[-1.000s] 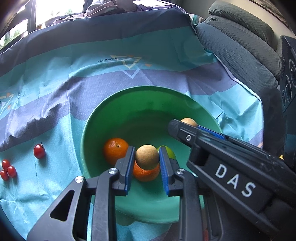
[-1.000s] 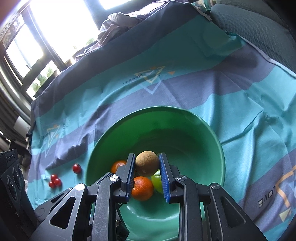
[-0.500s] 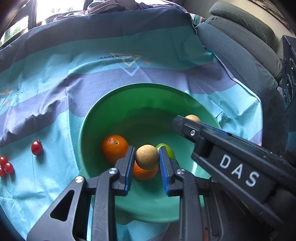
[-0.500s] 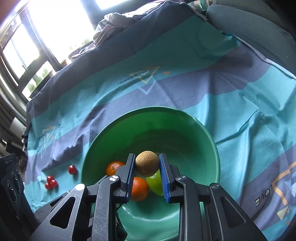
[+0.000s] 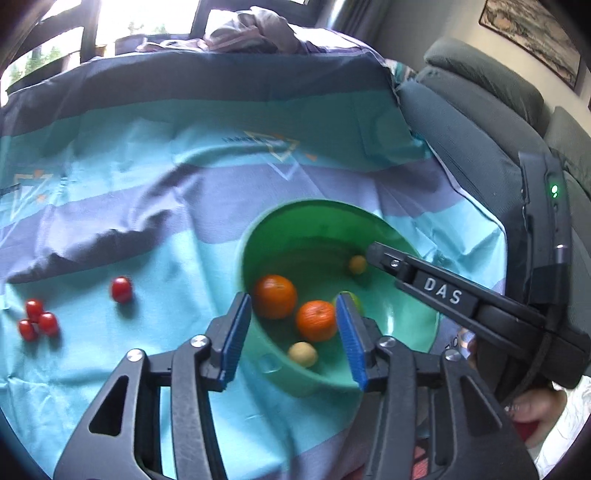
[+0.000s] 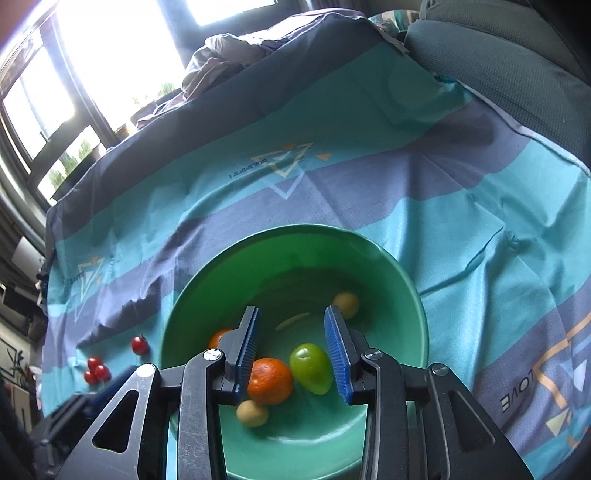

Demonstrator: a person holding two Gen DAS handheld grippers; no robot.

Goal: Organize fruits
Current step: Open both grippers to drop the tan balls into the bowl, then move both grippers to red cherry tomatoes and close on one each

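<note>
Left gripper (image 6: 92,406) blurred, mostly hidden

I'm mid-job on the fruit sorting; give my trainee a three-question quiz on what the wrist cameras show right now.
1. True or false: the left tongs are gripping a fruit.
2. How many oranges lie in the green bowl? A) one B) two C) four
3. Fill in: the four cherry tomatoes lie on the ____.

Key: 1 false, both tongs are opening with nothing pressed between the pads. 2 B. 3 striped cloth, outside the bowl.

Home living room — grey sofa (image 5: 476,122), framed picture (image 5: 532,33), bright windows (image 6: 110,55), striped cloth (image 6: 369,192)
</note>
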